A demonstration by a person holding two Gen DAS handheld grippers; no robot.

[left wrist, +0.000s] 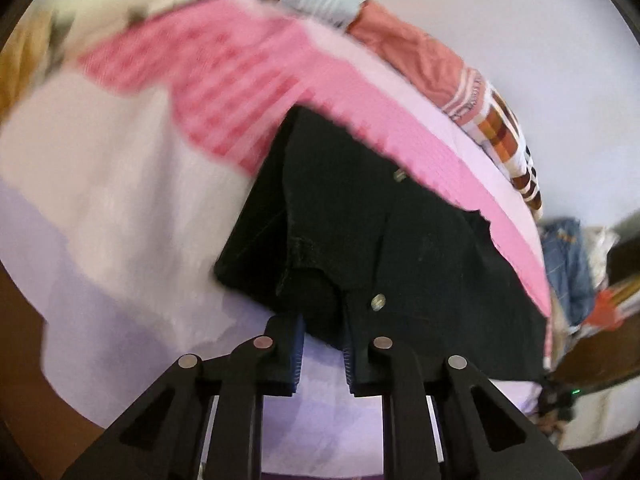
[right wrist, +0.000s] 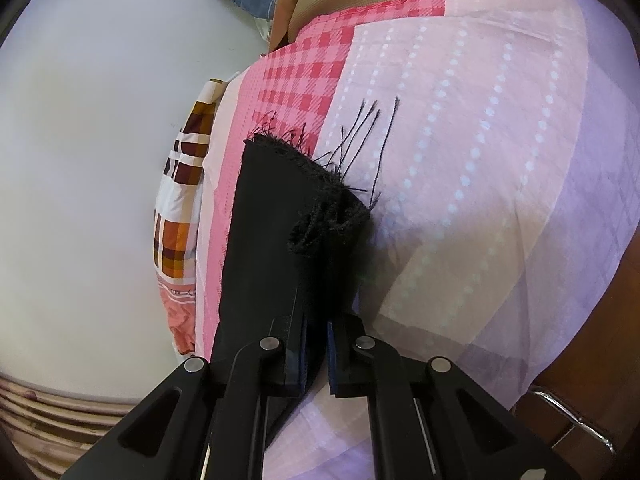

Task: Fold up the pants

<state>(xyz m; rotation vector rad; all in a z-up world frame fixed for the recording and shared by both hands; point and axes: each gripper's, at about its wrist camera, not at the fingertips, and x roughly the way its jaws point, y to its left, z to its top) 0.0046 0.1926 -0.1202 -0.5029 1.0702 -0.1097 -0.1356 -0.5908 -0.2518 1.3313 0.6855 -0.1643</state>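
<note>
We are in a home bedroom: a bed under a pink checked bedsheet stands against a plain white wall. Folded clothes pile along its far edge, with blue jeans heaped to the right.

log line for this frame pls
task: fold pants | left gripper: shut on black pants, waist end | right gripper: shut on frayed hem | surface: pink bedsheet

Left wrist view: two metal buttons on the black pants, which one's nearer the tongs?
The lower round metal button on the black denim pants, just above the left tongs. The other button sits farther up, near the pink checked bedsheet.
</note>
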